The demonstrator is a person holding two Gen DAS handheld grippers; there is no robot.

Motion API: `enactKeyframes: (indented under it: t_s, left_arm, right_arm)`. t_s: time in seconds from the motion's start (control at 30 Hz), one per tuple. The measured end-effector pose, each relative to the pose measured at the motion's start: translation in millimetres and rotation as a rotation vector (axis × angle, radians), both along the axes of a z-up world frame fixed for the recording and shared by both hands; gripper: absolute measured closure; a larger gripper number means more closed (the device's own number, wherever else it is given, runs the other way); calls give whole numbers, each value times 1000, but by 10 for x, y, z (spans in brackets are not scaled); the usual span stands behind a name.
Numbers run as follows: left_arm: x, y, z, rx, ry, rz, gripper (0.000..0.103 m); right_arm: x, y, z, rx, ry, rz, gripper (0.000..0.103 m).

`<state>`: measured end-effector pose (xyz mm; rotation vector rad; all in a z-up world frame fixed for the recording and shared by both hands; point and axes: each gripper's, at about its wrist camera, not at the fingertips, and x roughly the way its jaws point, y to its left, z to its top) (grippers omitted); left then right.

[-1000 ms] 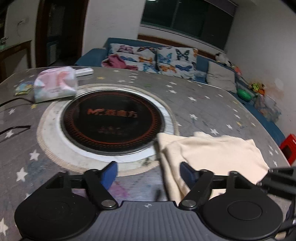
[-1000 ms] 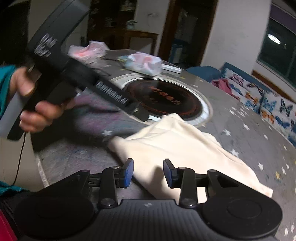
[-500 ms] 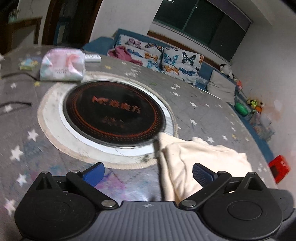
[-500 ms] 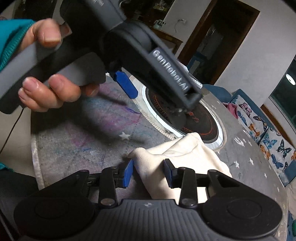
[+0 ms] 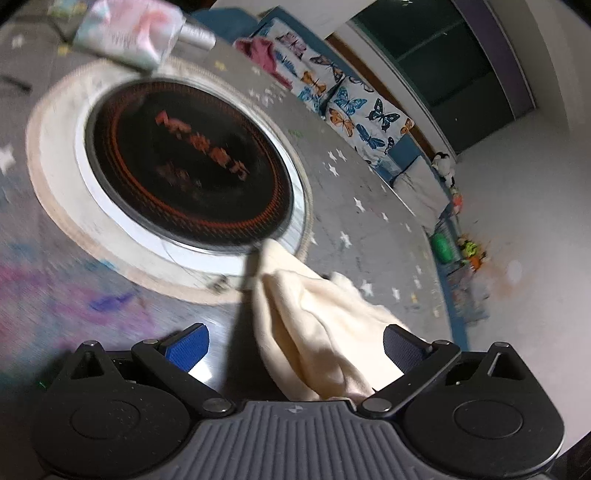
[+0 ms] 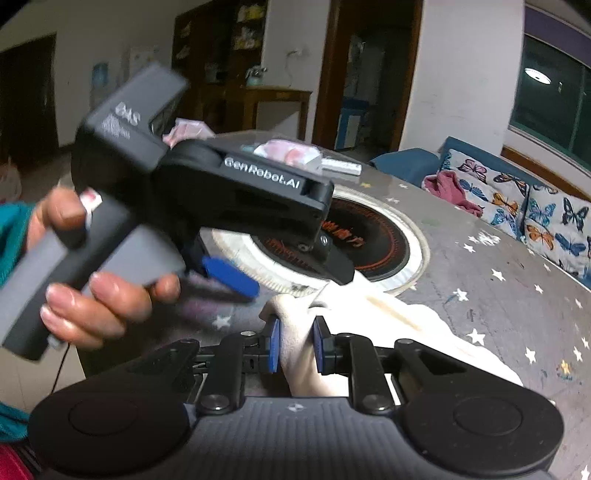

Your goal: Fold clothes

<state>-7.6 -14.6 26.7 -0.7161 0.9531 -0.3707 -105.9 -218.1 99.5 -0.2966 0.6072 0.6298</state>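
A cream garment (image 5: 325, 321) lies bunched on the grey star-print table (image 5: 351, 206), beside the round black hotplate (image 5: 184, 177). My left gripper (image 5: 295, 345) is rolled to one side and stands open wide; a fold of the garment lies between its blue pads (image 5: 188, 347), which do not touch it. In the right wrist view my right gripper (image 6: 297, 343) has its jaws closing, and both pads pinch a raised corner of the garment (image 6: 406, 317). A hand (image 6: 92, 295) holds the left tool just above and left of that corner.
A pink tissue pack (image 5: 129, 33) and a remote (image 5: 195, 35) lie at the table's far side. A blue sofa with butterfly cushions (image 6: 517, 206) runs behind the table. The table's near edge is at the lower left of the right wrist view.
The left gripper's jaws widened and it rolled, tilting its view. The right gripper narrowed onto the garment's corner and lifted it. The left tool came down close to that corner.
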Motion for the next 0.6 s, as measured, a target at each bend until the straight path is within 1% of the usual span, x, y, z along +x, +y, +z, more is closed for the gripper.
enactKeyframes:
  t_s: [0.1, 0.17, 0.2, 0.27, 0.3, 0.37, 0.4, 0.47, 0.6]
  left_arm:
    - [35, -96, -36, -30, 25, -1, 10]
    - [54, -145, -74, -54, 47, 3, 20]
    - [60, -160, -97, -70, 59, 6, 23]
    - [62, -176, -148, -104, 78, 15, 38]
    - [60, -180, -169, -115, 83, 19, 43]
    - [55, -179, -210, -132, 91, 27, 61]
    - [51, -175, -227, -137, 95, 34, 65]
    - [49, -157, -249, -140, 96, 44, 79]
    - [49, -133, -276, -127, 97, 54, 85]
  right_arm:
    - [-2, -71, 26, 24, 3, -6, 86]
    - [-18, -86, 16, 32, 2, -1, 86]
    - [-32, -81, 5, 35, 3, 1, 86]
    - [-54, -102, -11, 44, 7, 3, 86]
    - [-64, -106, -19, 47, 9, 5, 86]
    - [-82, -111, -33, 52, 13, 10, 86]
    - [-86, -111, -44, 53, 17, 13, 86]
    - [-93, -106, -69, 54, 19, 11, 86]
    - [-79, -163, -75, 80, 43, -2, 84]
